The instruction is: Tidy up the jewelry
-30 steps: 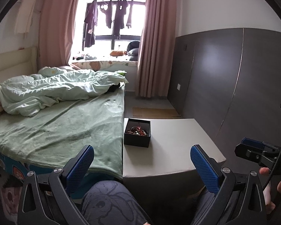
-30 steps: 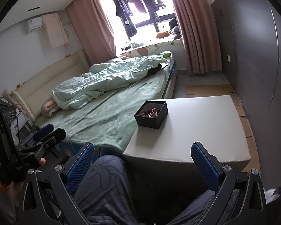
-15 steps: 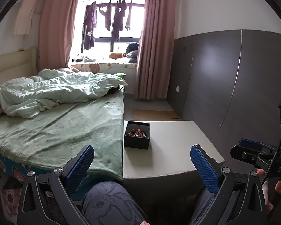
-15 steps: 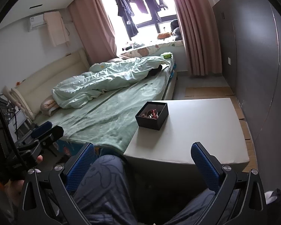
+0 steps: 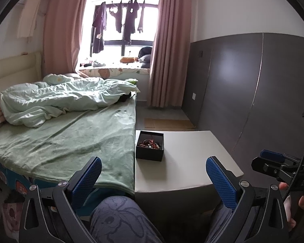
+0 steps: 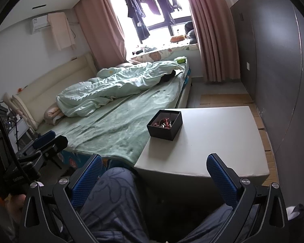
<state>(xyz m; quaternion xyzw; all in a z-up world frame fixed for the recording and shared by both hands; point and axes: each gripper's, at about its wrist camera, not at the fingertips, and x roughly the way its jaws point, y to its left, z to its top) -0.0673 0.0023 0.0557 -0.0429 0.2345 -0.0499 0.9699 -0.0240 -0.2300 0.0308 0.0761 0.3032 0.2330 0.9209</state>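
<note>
Jewelry [image 5: 150, 143] tangled in open black box [image 5: 149, 155] at left edge of white tabletop [image 5: 188, 158], touching nothing else. Bed [image 5: 71, 137] abuts tabletop on left; person's knee [image 5: 119, 216] near, below tabletop edge. Left claw [image 5: 153, 177] spread wide, empty, well short of box. Right claw [image 6: 154, 174] likewise wide, empty, box far ahead.

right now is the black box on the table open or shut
Open. The black box has no lid on it, and a tangle of red and silver jewelry shows inside. It sits upright on the white table.
</note>
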